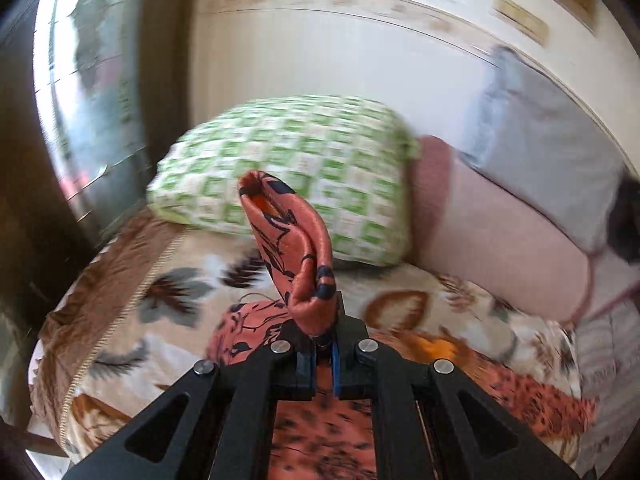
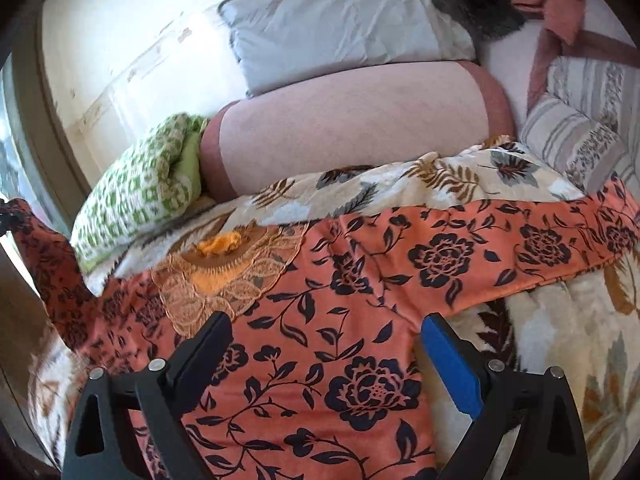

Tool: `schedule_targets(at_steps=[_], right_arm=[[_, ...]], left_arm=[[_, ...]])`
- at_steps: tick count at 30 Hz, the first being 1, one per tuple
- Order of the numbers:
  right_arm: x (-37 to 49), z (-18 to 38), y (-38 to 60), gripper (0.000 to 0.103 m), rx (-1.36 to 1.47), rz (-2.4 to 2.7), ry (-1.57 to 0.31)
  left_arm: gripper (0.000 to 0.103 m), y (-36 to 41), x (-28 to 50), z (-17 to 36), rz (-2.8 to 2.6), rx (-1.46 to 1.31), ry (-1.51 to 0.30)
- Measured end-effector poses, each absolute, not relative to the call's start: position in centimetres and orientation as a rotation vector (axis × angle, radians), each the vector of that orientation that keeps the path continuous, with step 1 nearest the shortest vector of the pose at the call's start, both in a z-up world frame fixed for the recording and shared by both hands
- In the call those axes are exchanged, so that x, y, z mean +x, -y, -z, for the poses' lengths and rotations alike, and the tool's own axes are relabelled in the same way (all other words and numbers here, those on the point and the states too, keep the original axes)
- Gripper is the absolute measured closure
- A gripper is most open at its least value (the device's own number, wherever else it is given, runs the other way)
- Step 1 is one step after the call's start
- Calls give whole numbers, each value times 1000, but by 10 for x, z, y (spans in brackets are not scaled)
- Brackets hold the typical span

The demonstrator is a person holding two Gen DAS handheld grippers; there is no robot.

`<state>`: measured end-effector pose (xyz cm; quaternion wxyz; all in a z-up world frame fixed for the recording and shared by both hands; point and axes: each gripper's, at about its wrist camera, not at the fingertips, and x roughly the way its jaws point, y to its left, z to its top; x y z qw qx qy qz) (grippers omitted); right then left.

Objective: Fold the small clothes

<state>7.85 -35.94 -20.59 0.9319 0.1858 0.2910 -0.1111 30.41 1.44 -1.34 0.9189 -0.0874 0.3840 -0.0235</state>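
An orange garment with black flowers (image 2: pixel 328 344) lies spread on the leaf-print blanket (image 2: pixel 400 184). It has a lace neckline (image 2: pixel 224 276) and one sleeve reaching right (image 2: pixel 540 248). My left gripper (image 1: pixel 322 340) is shut on the garment's other sleeve end (image 1: pixel 292 240), which stands up above the fingers. That lifted sleeve shows at the left edge of the right wrist view (image 2: pixel 44 252). My right gripper (image 2: pixel 326 332) is open and empty, its fingers hovering over the garment's chest.
A green checked pillow (image 1: pixel 288 172) lies at the head of the bed, beside a pink bolster (image 2: pixel 352 120) and a grey pillow (image 2: pixel 340 20). A striped cushion (image 2: pixel 572 136) sits at the right. A window (image 1: pixel 80 100) is on the left.
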Motion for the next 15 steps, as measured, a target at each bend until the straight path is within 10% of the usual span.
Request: schedule_targets(at_steps=[10,15], right_arm=[[40,189,398,6,439,295,-519],[35,200,424,5,525,303,-573]], left_arm=[[97,147,259,44,318,-45,-915],[53,167,250,37,442,1,-940]])
